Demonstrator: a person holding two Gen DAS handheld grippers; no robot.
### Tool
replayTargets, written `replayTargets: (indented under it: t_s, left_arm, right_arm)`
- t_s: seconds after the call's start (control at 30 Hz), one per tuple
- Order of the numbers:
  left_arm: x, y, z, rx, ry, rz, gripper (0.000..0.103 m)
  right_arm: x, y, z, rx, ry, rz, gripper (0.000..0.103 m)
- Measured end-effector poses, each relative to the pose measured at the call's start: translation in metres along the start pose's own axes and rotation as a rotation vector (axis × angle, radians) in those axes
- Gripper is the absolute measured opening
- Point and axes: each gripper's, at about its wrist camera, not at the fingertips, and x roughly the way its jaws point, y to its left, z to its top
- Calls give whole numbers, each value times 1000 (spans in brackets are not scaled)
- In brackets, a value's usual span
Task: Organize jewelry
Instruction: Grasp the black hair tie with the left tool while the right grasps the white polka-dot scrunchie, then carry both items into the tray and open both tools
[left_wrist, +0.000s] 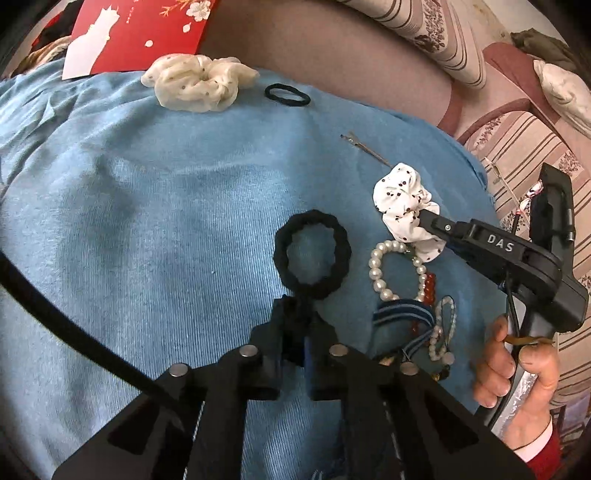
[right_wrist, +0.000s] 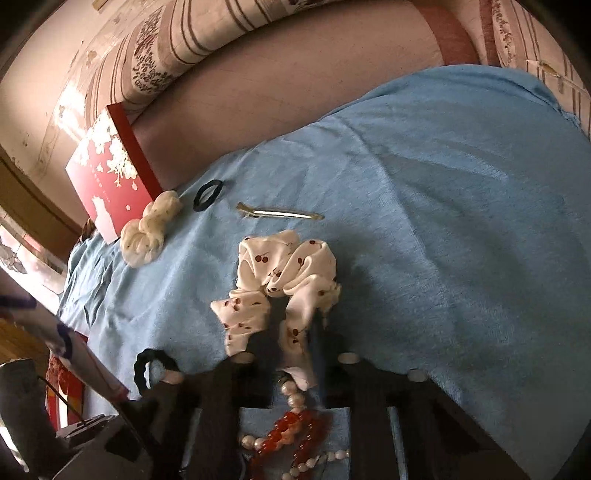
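The left gripper (left_wrist: 295, 314) has its jaws pinching the near edge of the thick black hair band (left_wrist: 312, 254). The right gripper (right_wrist: 295, 343) has its jaws pinching the white cherry scrunchie (right_wrist: 280, 284). Both lie on the blue cloth (left_wrist: 147, 221). A pearl bracelet (left_wrist: 395, 269) and red beads (left_wrist: 430, 286) sit between them. Far off are a cream scrunchie (left_wrist: 199, 86), a thin black hair tie (left_wrist: 287, 95) and a red box (left_wrist: 140, 33).

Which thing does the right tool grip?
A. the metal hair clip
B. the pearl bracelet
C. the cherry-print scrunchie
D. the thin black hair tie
C: the right tool is closed on the cherry-print scrunchie; its fabric is bunched between the fingers in the right wrist view.
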Motion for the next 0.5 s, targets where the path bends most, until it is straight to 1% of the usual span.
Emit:
replayTargets:
  t_s: [0.07,0.2,0.27,0.37,0.43,0.5]
  left_arm:
    - [-10,0,-1,-9,-5,-15,6]
    - [-52,7,-6,-8,-60,-38,6]
    - [-75,16,-11,-9,-90,-41,6]
    - [-113,40,-21,-30,-130,-27,6]
    - [-138,65,-30,-65,-154,-6,6]
    - [-159,90,-39,-98,-190,52,6]
  right_arm:
    - [-6,5,0,-7,-19,2,10]
    - [-32,18,1,-21,-74,33,10]
    - [-43,27,-1,-32,-93,48,10]
    - [-61,44,-10,-58,-113,80,9]
    - [-74,56,-20,-78,-124,102,9]
    - [-87,74,-31,-111,-139,109,9]
